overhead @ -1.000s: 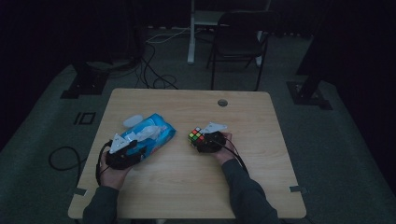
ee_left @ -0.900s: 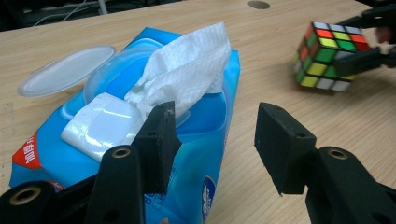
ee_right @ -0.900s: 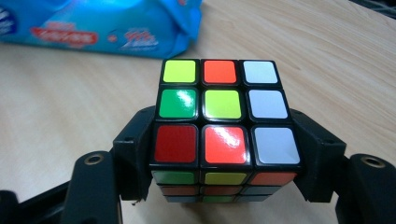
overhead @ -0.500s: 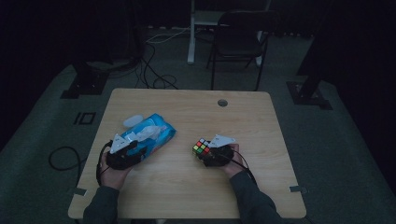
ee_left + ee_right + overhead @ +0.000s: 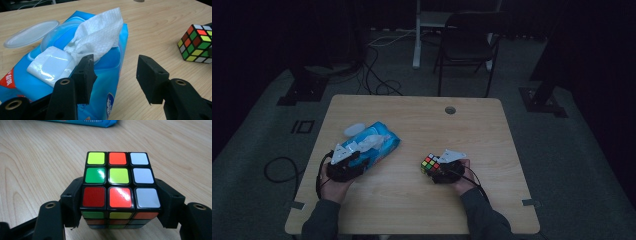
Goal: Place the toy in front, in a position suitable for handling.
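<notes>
Dim studio, wooden table (image 5: pixel 412 120): the wet-wipe pack (image 5: pixel 374 145) is lying at left under the spread-jawed left gripper (image 5: pixel 113 75) — while the right gripper (image 5: pixel 121 202) is pinching the Rubik's cube (image 5: pixel 120 185), now drawn nearer the person — seemingly being repositioned.

Light wooden table (image 5: pixel 412 210) with a cable hole near its far edge, blue wet-wipes pack (image 5: pixel 379 145) lying on it (lid open), left of centre

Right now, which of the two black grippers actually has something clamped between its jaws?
The right gripper: its jaws squeeze the multicoloured puzzle cube. The left gripper stands open, holding nothing.
</notes>
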The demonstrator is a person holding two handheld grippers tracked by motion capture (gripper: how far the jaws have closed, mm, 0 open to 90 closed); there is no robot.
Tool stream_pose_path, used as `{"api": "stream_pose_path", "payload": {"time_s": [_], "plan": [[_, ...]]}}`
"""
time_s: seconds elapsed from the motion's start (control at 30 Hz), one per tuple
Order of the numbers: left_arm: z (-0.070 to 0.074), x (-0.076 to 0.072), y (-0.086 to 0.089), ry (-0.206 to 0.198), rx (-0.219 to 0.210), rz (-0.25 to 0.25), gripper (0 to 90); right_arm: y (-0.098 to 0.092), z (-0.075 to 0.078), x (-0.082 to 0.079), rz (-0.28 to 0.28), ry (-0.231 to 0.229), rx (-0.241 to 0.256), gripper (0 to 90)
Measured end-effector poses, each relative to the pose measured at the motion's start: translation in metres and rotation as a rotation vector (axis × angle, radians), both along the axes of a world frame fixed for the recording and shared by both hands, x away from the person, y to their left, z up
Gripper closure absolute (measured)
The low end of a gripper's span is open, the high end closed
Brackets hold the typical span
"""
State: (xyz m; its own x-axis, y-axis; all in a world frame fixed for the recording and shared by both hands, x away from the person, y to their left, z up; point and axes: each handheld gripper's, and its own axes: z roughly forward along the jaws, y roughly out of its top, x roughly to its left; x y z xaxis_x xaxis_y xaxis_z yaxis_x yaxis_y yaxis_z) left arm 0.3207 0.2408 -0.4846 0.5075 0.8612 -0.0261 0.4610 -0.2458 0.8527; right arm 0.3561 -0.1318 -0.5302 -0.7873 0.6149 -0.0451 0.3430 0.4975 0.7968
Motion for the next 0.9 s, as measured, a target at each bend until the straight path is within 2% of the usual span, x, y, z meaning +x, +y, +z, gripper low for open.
{"api": "stream_pose_path", "payload": {"time_s": [0.3, 0.5, 0.63, 0.9], "plan": [[0.001, 0.0, 0.001, -0.001, -0.002, 0.001, 49.7, -0.002, -0.002, 0.001, 0.009, 0.016, 0.024, 33.2], [0.003, 0.0, 0.001, -0.01, -0.001, 0.004, 49.5, -0.004, 0.0, 0.002, 0.004, 0.034, 0.03, 21.1], [0.005, 0.0, 0.002, -0.017, -0.003, 0.008, 49.4, -0.007, 0.005, 0.0, 0.002, 0.021, 0.05, 19.4], [0.007, 0.004, 0.003, -0.022, -0.001, 0.009, 48.5, -0.019, 0.022, -0.006, -0.015, 0.003, 0.124, 21.5]]}}
